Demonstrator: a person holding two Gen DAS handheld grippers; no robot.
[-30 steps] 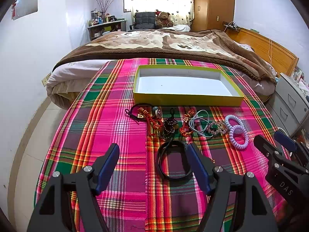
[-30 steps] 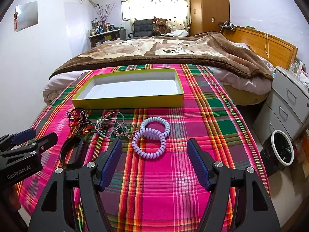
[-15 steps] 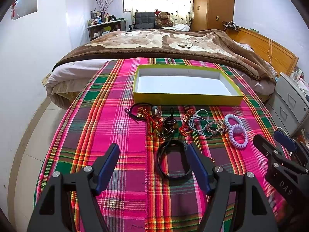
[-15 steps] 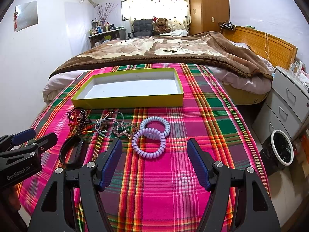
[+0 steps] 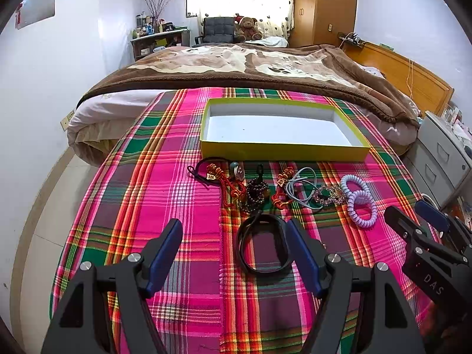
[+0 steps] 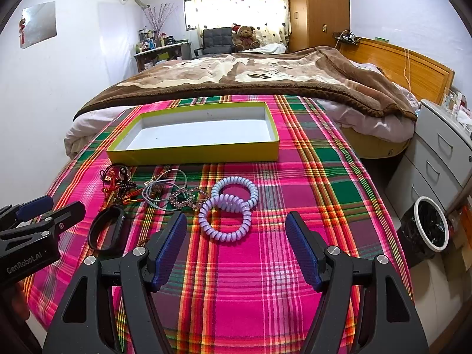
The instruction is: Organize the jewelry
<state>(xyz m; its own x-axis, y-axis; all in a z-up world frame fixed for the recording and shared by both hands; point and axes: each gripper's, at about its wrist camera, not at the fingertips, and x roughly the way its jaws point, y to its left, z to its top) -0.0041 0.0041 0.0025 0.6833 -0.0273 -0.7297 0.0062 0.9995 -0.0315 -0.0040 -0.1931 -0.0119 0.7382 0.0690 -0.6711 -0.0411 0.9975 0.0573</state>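
An empty yellow-green box (image 5: 283, 149) (image 6: 191, 155) with a white inside lies on the plaid cloth. In front of it lies a row of jewelry: red knotted cords (image 5: 230, 187), a dark bead bracelet (image 5: 255, 194), a pale blue cord (image 5: 299, 188), a sparkly bracelet (image 6: 188, 197), two spiral coil bands, lilac (image 6: 225, 221) and pale blue (image 6: 234, 190), and a black band (image 5: 262, 246) (image 6: 106, 231). My left gripper (image 5: 234, 249) is open, its right finger over the black band. My right gripper (image 6: 236, 243) is open just behind the lilac coil.
The plaid cloth (image 6: 295, 221) covers a table set against a bed with a brown blanket (image 5: 250, 65). A grey drawer unit (image 6: 442, 153) and a waste bin (image 6: 429, 227) stand to the right. A white wall runs along the left.
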